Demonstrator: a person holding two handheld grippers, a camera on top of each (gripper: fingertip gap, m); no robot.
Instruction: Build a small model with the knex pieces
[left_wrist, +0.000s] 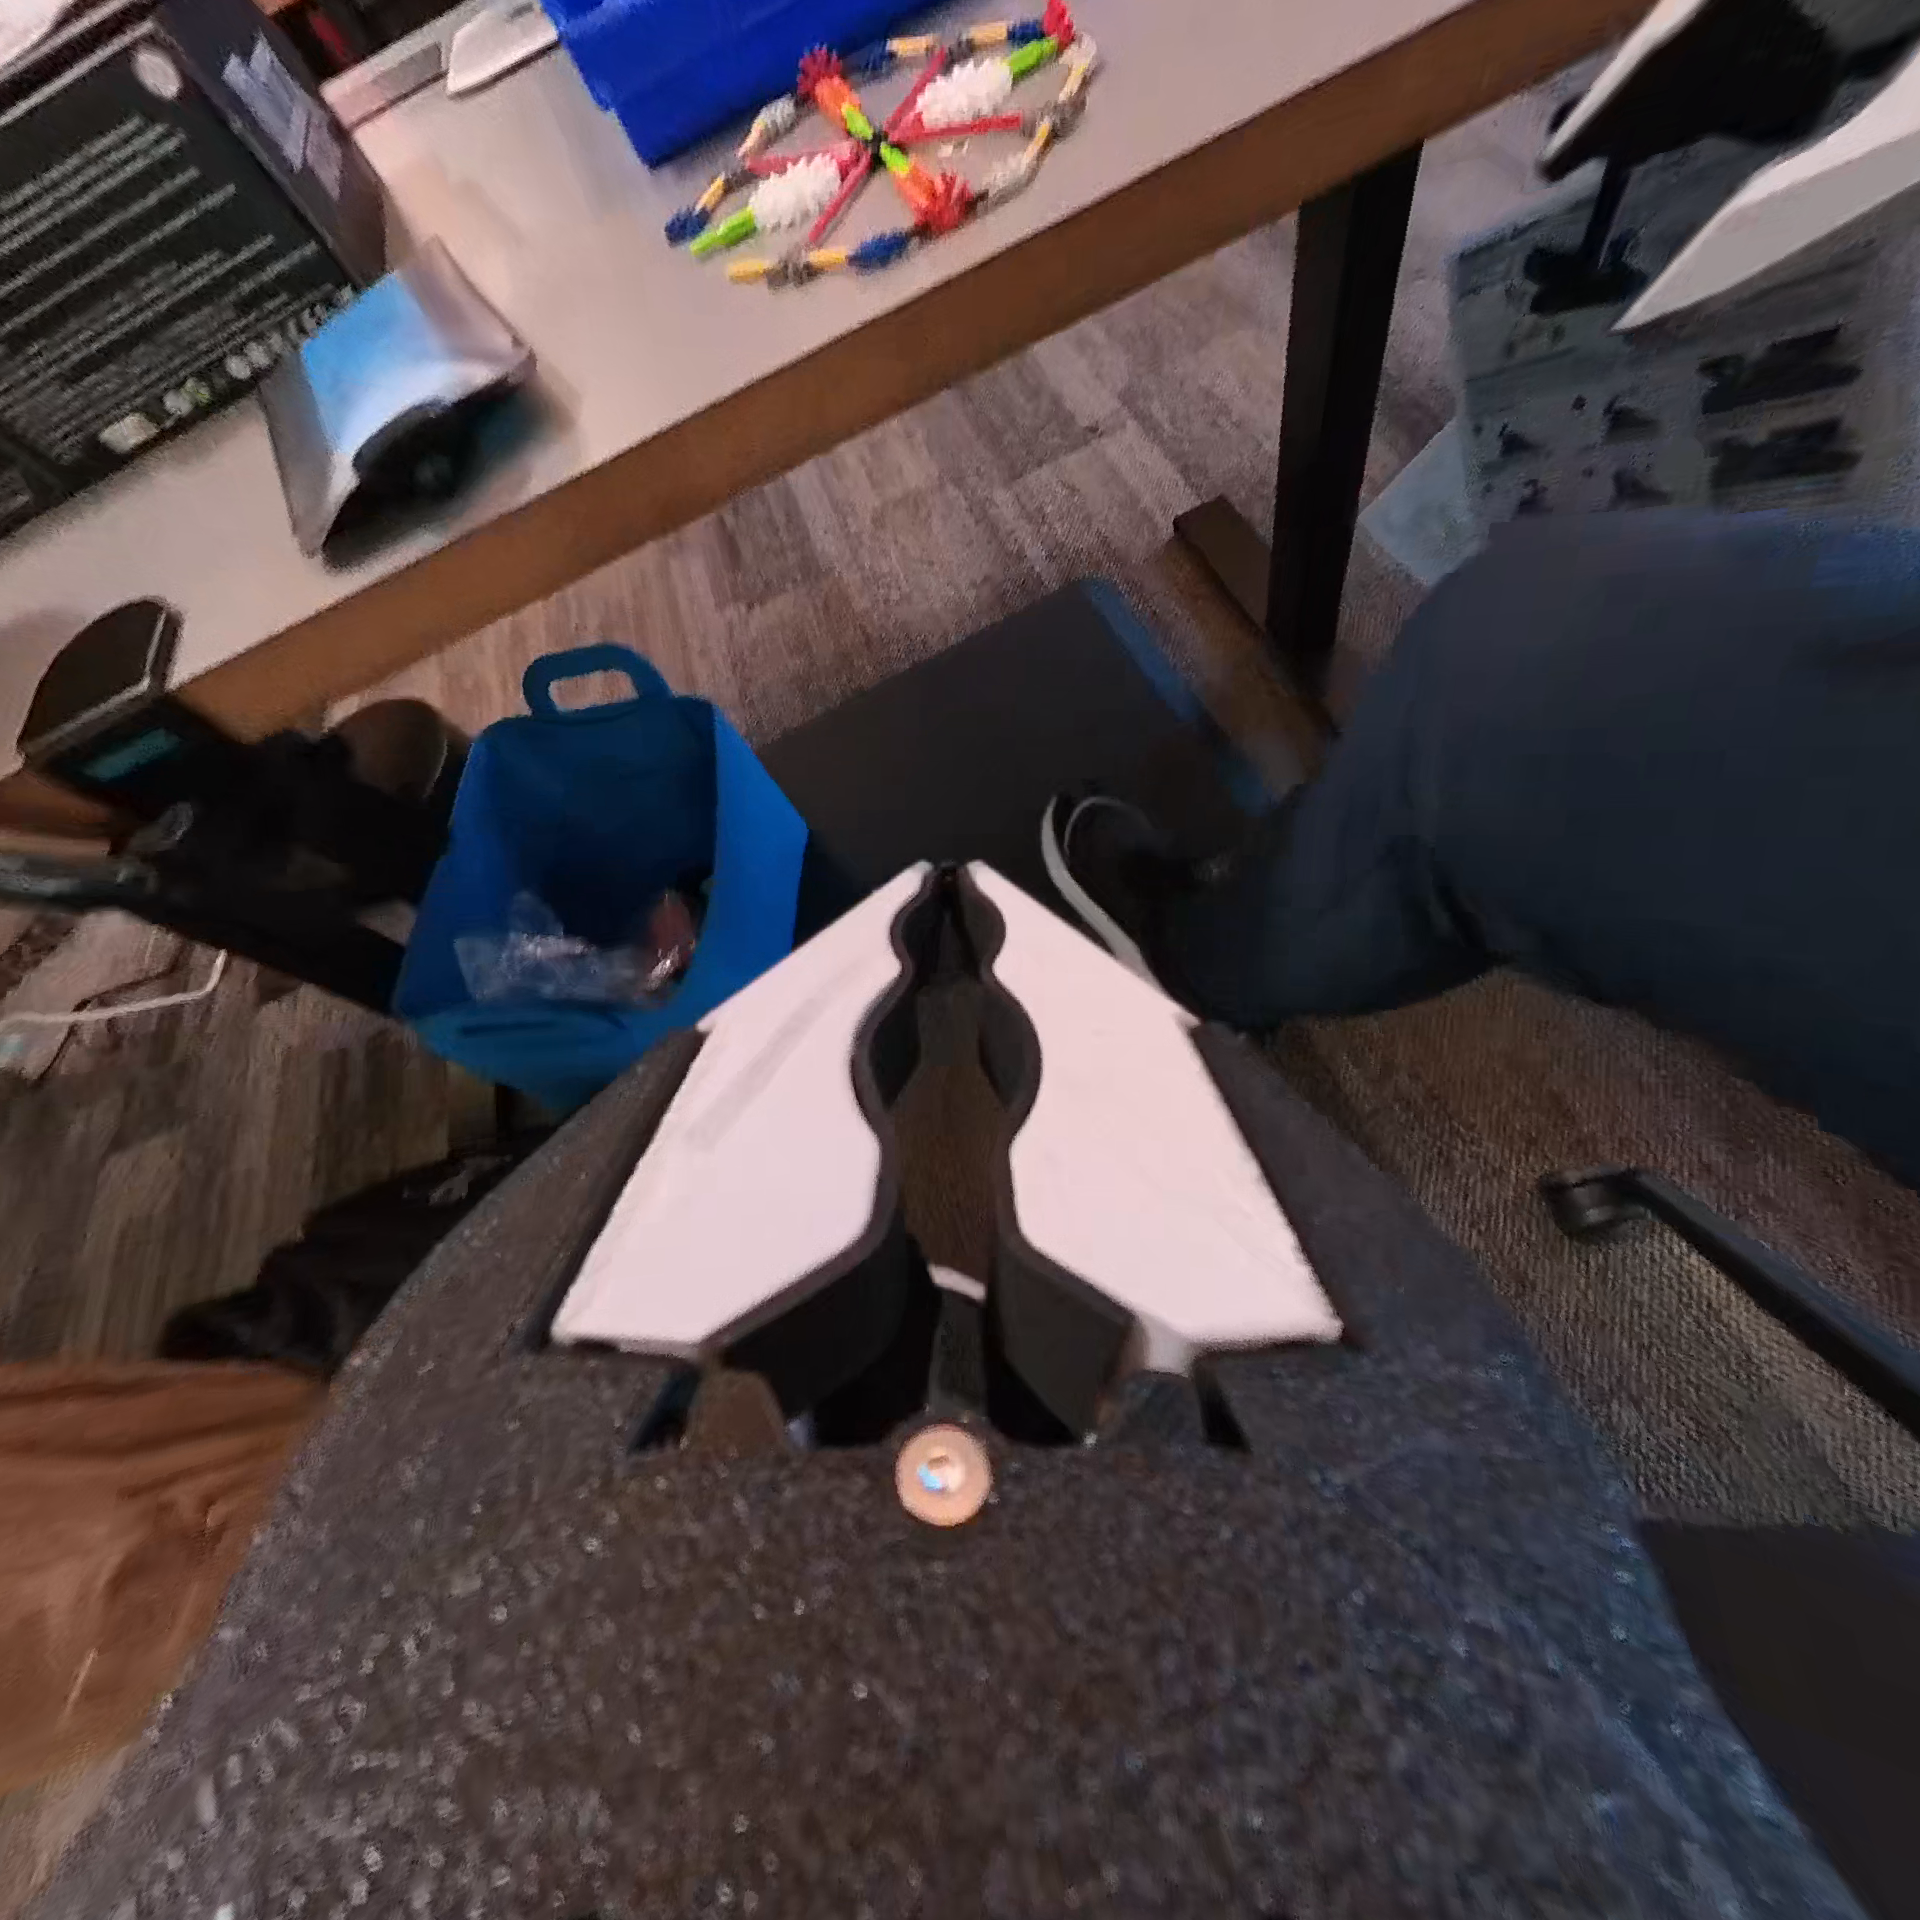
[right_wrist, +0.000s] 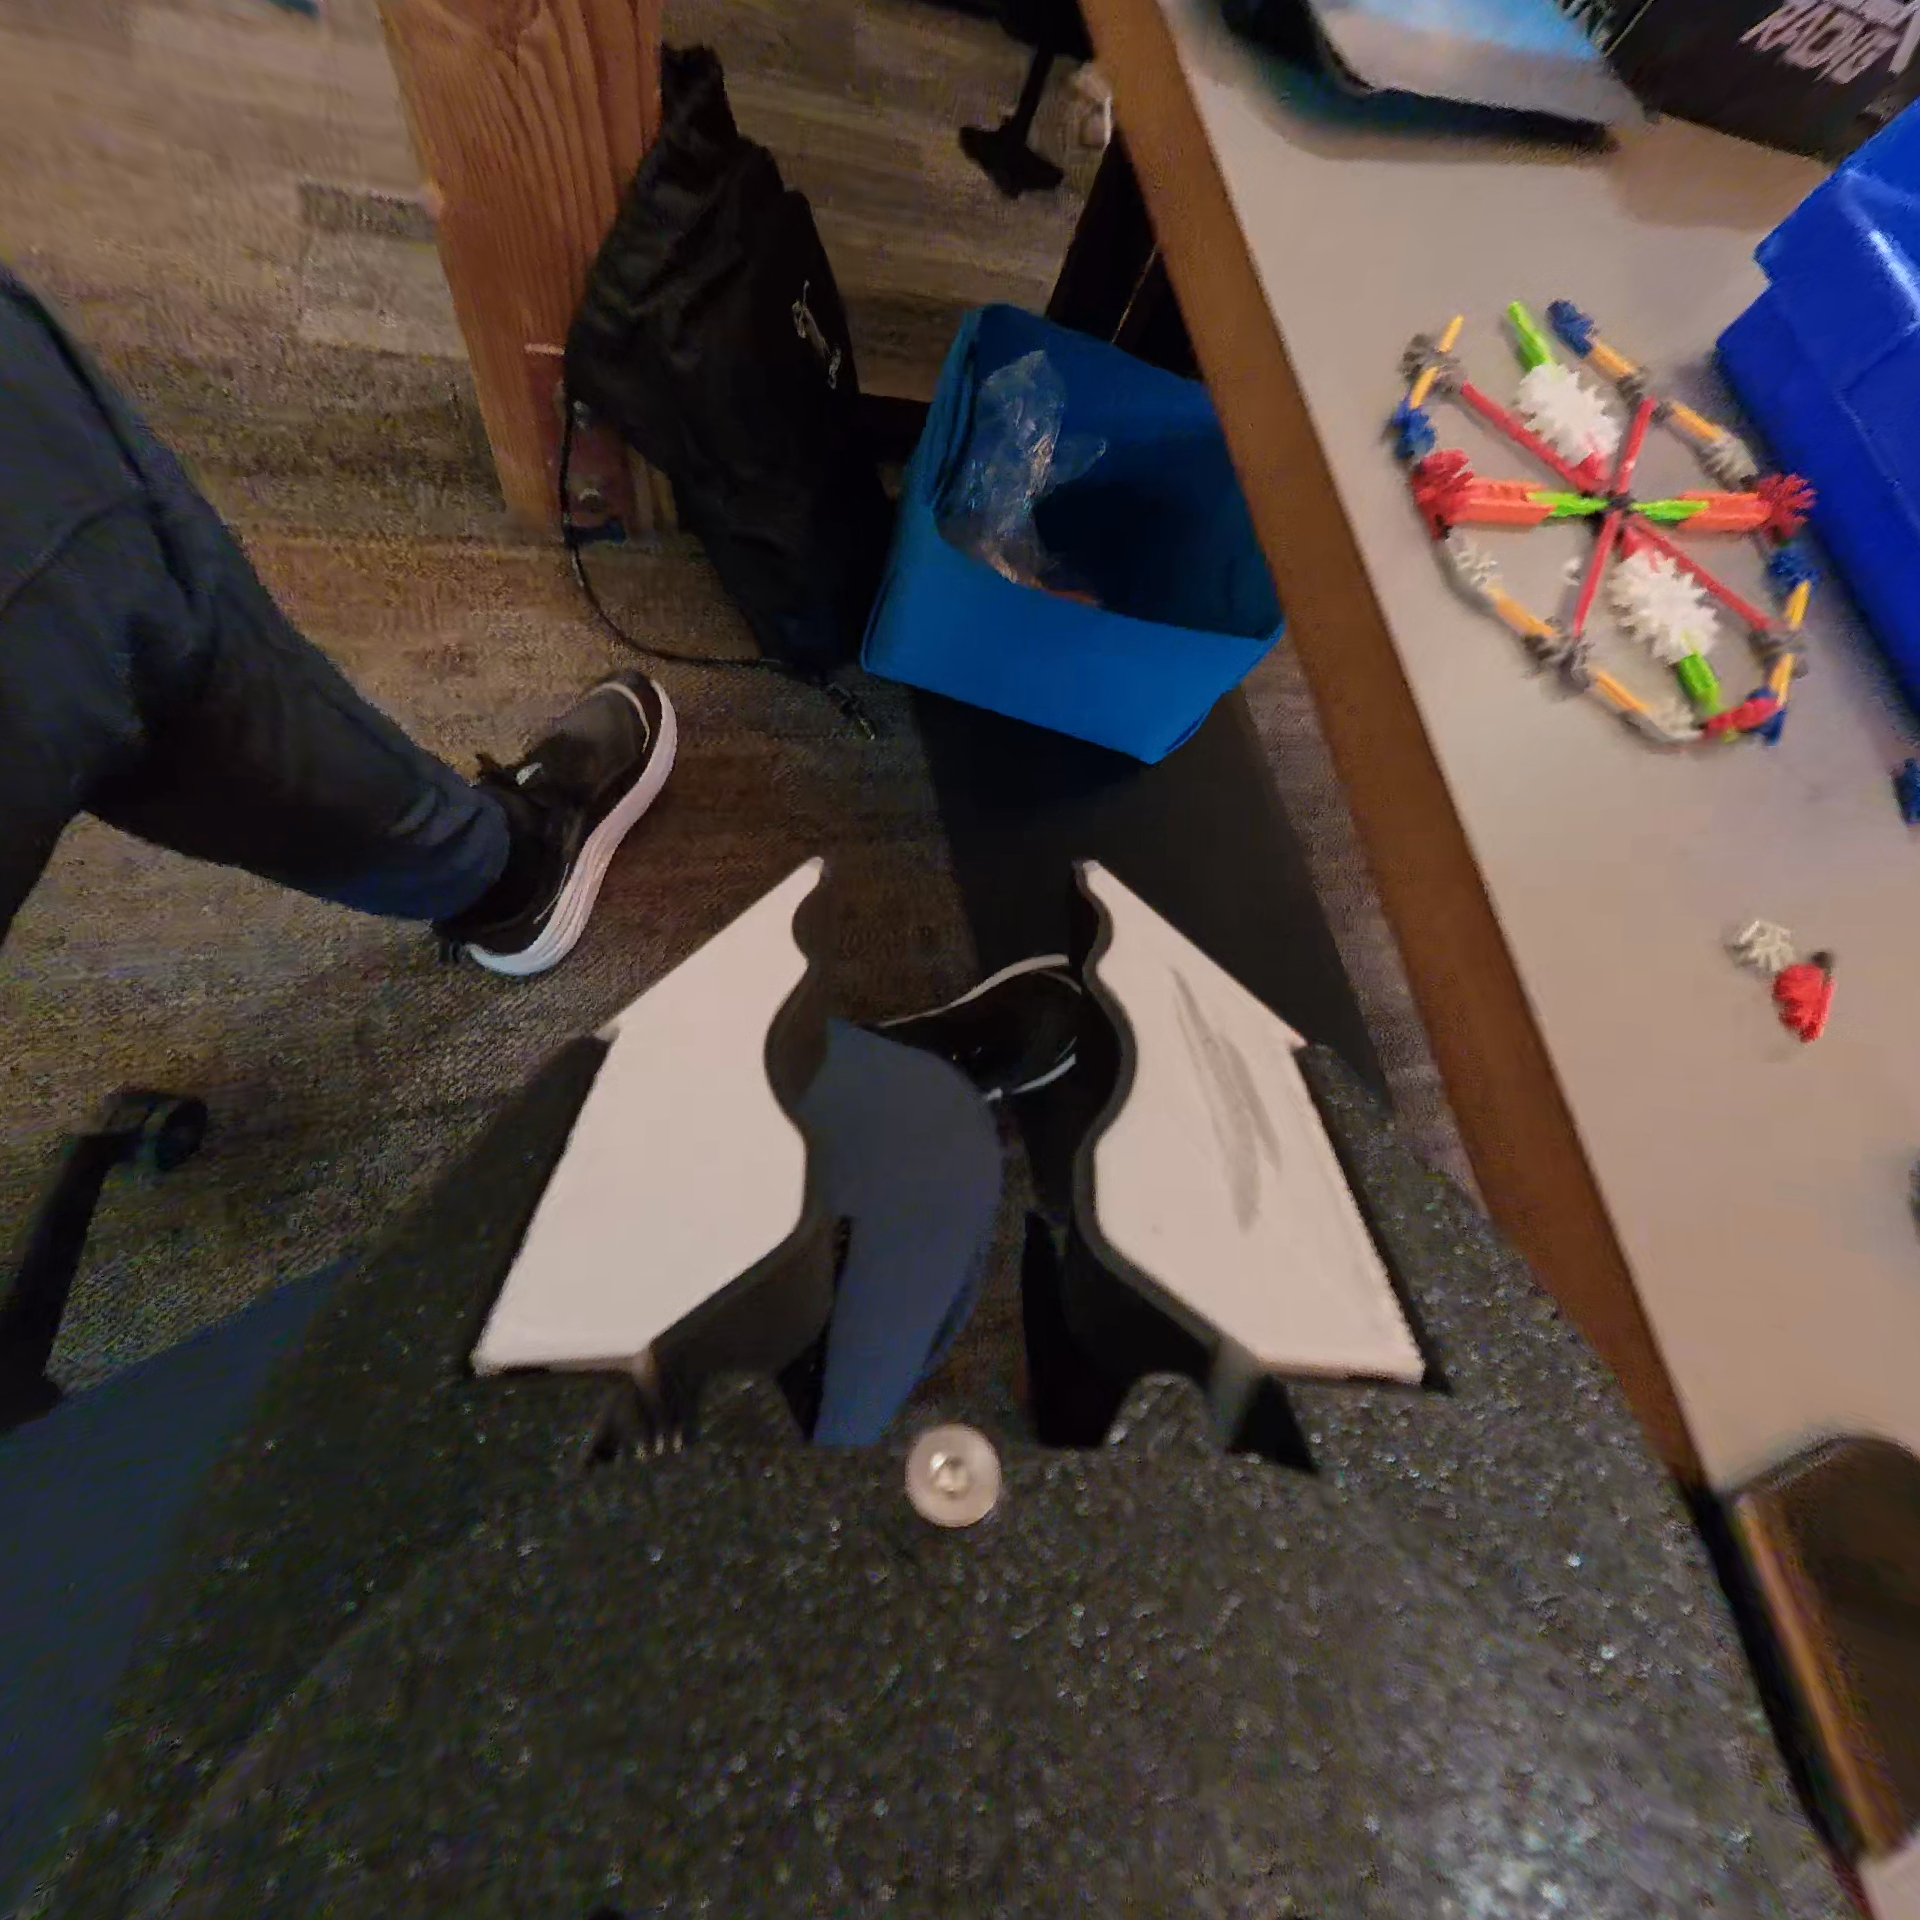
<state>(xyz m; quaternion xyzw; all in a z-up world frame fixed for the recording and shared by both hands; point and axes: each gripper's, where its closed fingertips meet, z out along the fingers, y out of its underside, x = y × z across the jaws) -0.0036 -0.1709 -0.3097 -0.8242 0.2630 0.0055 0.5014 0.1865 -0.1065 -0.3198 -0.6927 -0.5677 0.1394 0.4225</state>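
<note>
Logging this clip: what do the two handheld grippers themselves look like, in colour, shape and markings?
Both match: a speckled black body with a round silver screw at its centre and two white, wedge-shaped fingers with wavy black inner edges. The left gripper has clean white fingers. On the right gripper, one finger carries a grey scuff streak. No cables or sleeves show.

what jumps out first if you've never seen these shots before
The bright wheel of plastic construction pieces lies flat on the grey table, beside a blue box. On the carpet under the table's edge stands an open blue bin holding crumpled clear plastic. Both tongs hang empty over the floor: the left tongs shut, the right tongs open.
</note>
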